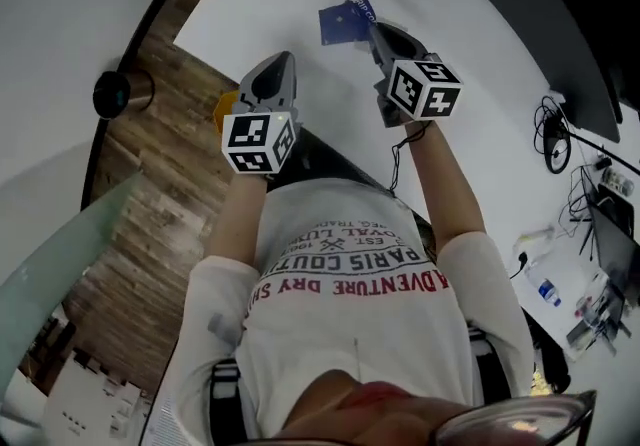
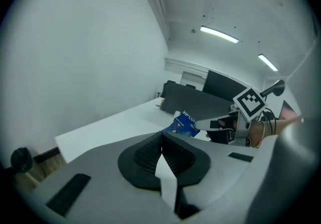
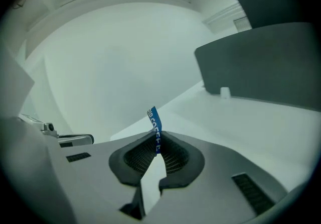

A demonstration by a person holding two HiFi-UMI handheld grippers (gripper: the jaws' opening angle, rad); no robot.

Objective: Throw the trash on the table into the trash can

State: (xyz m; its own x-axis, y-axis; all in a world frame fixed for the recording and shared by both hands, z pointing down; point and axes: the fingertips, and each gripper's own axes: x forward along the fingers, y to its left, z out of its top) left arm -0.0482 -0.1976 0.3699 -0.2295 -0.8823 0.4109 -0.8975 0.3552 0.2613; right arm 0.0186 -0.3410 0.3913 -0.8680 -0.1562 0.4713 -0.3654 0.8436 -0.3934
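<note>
My right gripper [image 1: 373,27] is shut on a blue snack wrapper [image 1: 344,22], held in the air above the white table [image 1: 470,54]. In the right gripper view the wrapper [image 3: 155,128] stands on edge, pinched between the dark pads. The left gripper view catches the same wrapper [image 2: 184,124] sticking out from the right gripper [image 2: 203,131]. My left gripper [image 1: 285,57] hovers over the table's near left edge; its jaws [image 2: 161,136] meet with nothing between them. I cannot make out a trash can for certain.
A dark partition [image 2: 200,100] stands along the table's far side. Wooden floor [image 1: 150,194] lies to the left, with a black round object [image 1: 118,92] and something yellow [image 1: 221,112] by the table edge. Cables [image 1: 550,134] and a bottle [image 1: 548,291] lie at the right.
</note>
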